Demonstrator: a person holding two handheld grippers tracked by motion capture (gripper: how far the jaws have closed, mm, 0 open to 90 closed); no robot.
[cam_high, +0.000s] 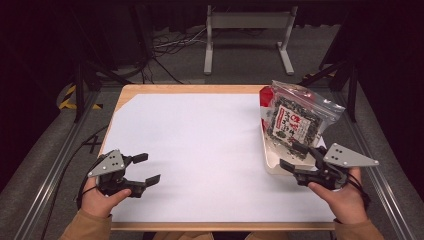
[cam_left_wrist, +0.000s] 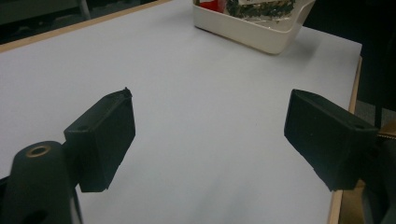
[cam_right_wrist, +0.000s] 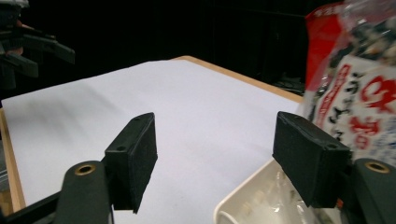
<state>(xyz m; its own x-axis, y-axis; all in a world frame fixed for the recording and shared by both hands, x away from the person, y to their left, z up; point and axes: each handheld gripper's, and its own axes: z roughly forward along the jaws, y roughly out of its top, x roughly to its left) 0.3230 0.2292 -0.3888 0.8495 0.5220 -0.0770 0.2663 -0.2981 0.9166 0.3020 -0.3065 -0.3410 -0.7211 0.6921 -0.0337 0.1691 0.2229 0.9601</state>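
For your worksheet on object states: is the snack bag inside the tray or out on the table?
Inside: the snack bag stands propped in the cream tray.

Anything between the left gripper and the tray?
Nothing: in the high view just bare white sheet runs from the left gripper to the tray.
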